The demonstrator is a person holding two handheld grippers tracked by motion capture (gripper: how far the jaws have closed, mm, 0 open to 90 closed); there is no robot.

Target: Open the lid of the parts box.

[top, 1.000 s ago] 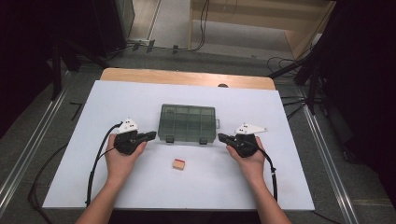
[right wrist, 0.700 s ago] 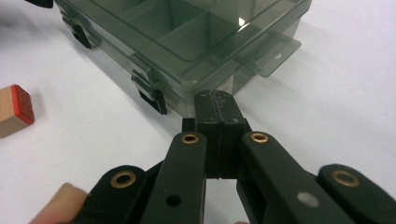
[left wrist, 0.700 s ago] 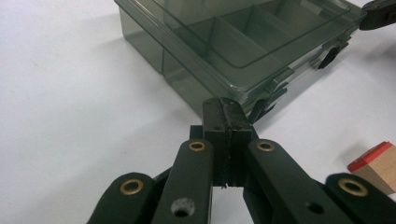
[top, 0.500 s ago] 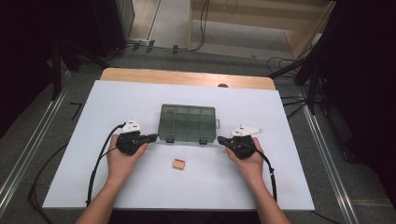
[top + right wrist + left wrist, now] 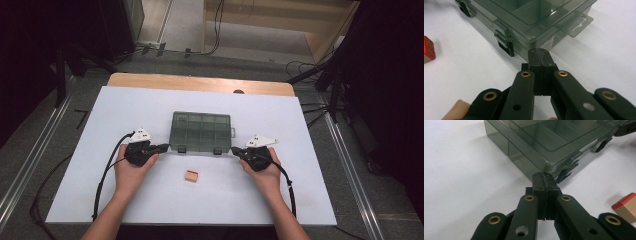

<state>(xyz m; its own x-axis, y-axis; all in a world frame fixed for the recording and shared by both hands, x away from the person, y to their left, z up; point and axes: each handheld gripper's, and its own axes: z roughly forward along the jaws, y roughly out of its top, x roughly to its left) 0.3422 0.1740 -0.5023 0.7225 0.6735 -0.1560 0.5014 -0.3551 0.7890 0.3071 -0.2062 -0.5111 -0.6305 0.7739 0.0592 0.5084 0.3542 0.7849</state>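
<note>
Smoky translucent plastic compartment box (image 5: 201,132) sits mid-table on the white tabletop (image 5: 300,125), lid closed (latches facing the person). Left gripper (image 5: 164,147) and right gripper (image 5: 234,150) flank its near corners, jaws pressed together, holding nothing. Small red-topped wooden block (image 5: 191,175) lies just in front.

Black hand-held gripper (image 5: 543,185) jaws carry brass rivets.

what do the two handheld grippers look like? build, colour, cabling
Both grippers, left gripper and right gripper, are black, each with two flat black jaws on linkage arms set with brass-ringed pivots. A pale grey three-cornered plate sits on top of each. A black cable trails from each back toward the person. Forearms are bare, no sleeves in view. No lettering or markings can be made out.
</note>
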